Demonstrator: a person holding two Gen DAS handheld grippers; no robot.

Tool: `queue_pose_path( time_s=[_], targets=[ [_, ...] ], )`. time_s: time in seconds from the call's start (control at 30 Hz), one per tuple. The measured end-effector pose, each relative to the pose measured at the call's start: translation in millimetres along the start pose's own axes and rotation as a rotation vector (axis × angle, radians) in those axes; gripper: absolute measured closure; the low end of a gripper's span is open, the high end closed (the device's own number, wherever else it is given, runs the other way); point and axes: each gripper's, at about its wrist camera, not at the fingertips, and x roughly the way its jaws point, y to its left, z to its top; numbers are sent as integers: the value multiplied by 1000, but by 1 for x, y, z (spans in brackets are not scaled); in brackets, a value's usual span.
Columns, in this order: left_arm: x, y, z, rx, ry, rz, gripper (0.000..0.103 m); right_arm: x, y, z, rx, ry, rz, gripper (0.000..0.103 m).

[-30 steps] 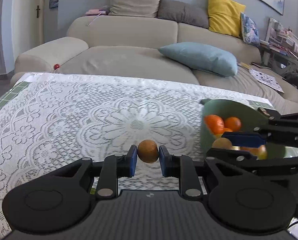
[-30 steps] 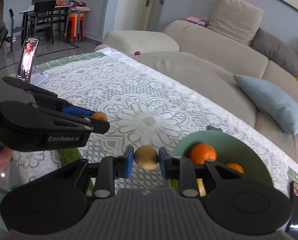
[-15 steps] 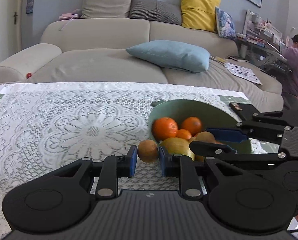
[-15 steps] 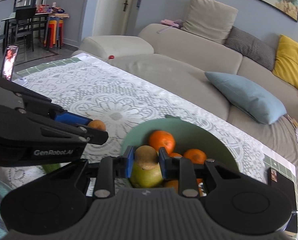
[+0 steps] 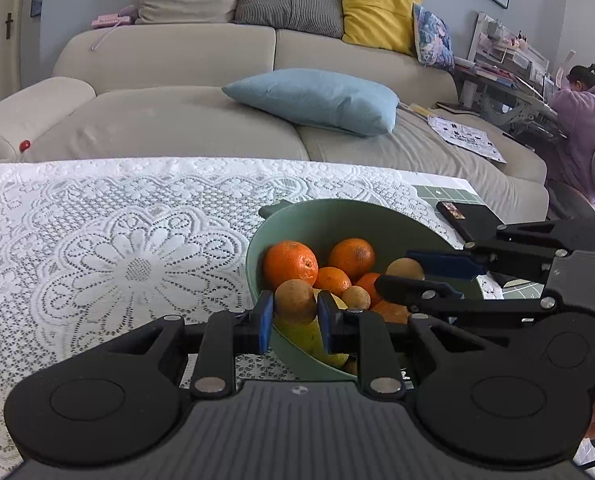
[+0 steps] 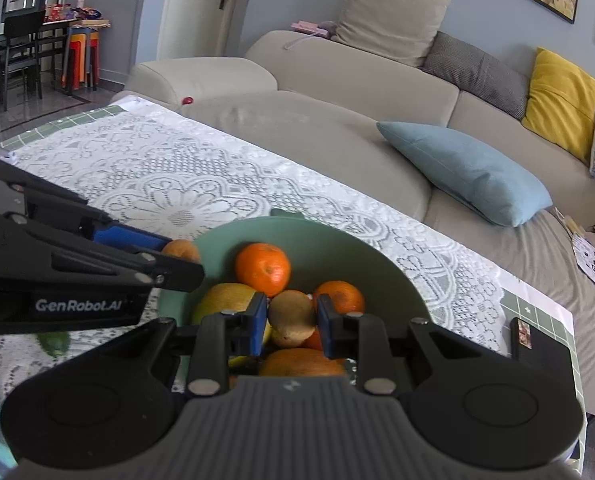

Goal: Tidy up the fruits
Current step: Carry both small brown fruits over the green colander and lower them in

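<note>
Two claws, each pinching a small brown fruit at the green bowl.

Left wrist view: the left claw (image 5: 295, 316) clamps a brown fruit (image 5: 296, 301) low at centre, just over the green bowl (image 5: 257, 248) near rim; released here, it may strike the rim and roll onto the lace worktop (image 5: 97, 240).
Right wrist view: the right claw (image 6: 291, 322) pinches another brown fruit (image 6: 291, 319) above the piled oranges (image 6: 262, 268), centre frame; dropped on that heap it could bounce out, or the claws may collide.
</note>
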Motion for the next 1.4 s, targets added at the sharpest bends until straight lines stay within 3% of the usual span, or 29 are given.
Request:
queue_pose_path(
  time_s=[0.53,0.9,1.27,1.4],
  targets=[
    [33,3,9,-25,48,-14,78,33,-10,1,-4,69,22,80],
    [37,-5,6,39,38,17,77,50,-13,-2,12,113,39,79],
    [32,-3,5,15,16,-10,56,46,-13,-1,15,109,21,78],
    [29,-3,5,12,8,-22,49,42,-15,-2,20,106,6,68]
  ],
)
